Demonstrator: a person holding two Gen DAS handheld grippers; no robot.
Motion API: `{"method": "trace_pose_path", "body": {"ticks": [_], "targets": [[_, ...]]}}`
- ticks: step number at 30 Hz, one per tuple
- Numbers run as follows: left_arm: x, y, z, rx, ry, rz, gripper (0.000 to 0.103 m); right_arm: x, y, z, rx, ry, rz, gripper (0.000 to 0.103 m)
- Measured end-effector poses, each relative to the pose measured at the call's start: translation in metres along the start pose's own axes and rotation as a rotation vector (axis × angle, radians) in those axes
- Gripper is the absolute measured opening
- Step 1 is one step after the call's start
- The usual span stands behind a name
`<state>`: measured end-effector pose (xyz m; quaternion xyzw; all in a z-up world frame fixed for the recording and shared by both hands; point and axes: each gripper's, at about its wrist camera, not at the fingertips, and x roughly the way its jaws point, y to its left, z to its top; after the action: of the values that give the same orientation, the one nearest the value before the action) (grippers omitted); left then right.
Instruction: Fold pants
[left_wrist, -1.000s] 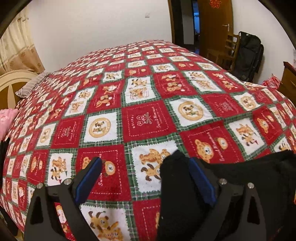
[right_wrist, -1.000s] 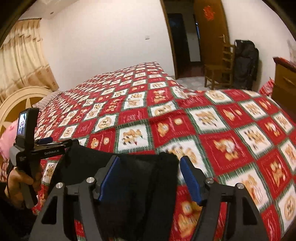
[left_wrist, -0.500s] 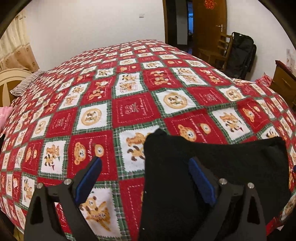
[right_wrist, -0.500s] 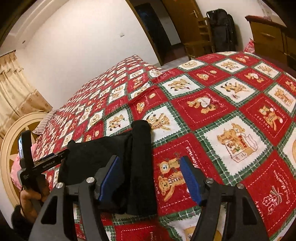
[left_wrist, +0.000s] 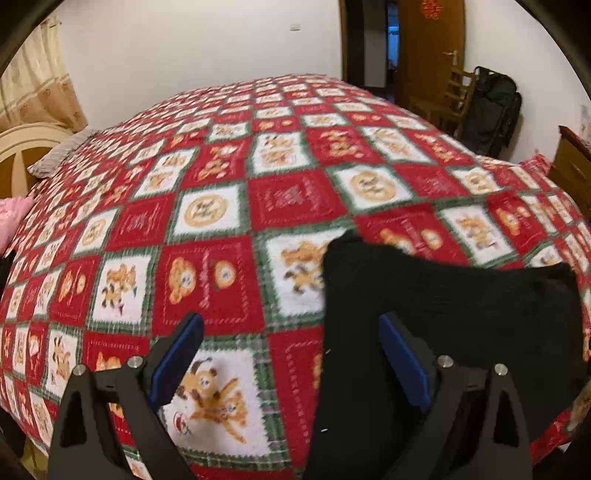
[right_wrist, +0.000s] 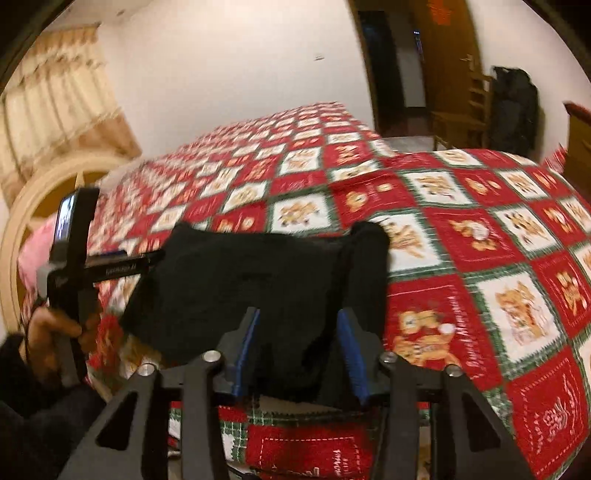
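The black pants lie folded near the front edge of the bed with the red, white and green bear quilt. My left gripper is open just above the quilt. The pants' left edge reaches in between its jaws beside the right pad. In the right wrist view the pants spread ahead, with a rolled edge on the right. My right gripper is closing, with black fabric between its blue pads, which do not visibly pinch it. A hand holds the left tool at the pants' left end.
A wooden chair and a black bag stand by the door beyond the bed's far right corner. A wooden dresser is at the right. The headboard, a pink pillow and curtains are at the left.
The pants went from bunched at my grippers to spread flat by the bed's front edge. The right gripper's jaws have narrowed around the fabric and its view swung. The left gripper stays open.
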<state>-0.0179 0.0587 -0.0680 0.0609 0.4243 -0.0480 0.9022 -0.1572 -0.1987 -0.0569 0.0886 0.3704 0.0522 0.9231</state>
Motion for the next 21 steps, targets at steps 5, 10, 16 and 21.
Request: {"method": "trace_pose_path", "body": {"ticks": [5,10,16,21], "targets": [[0.023,0.013,-0.008,-0.02,0.024,0.157,0.099,0.019,-0.004,-0.011,0.02,0.081,-0.016,0.044],[0.026,0.028,-0.007,-0.099,0.068,0.09,0.098,0.014,-0.008,-0.009,0.04,0.07,0.002,0.044],[0.0,0.019,0.0,-0.075,0.008,0.039,0.097,-0.006,-0.018,0.009,0.084,-0.031,0.032,0.044],[-0.022,-0.003,0.006,-0.021,-0.084,-0.05,0.097,0.018,-0.023,0.033,0.053,-0.024,-0.011,0.044]]}}
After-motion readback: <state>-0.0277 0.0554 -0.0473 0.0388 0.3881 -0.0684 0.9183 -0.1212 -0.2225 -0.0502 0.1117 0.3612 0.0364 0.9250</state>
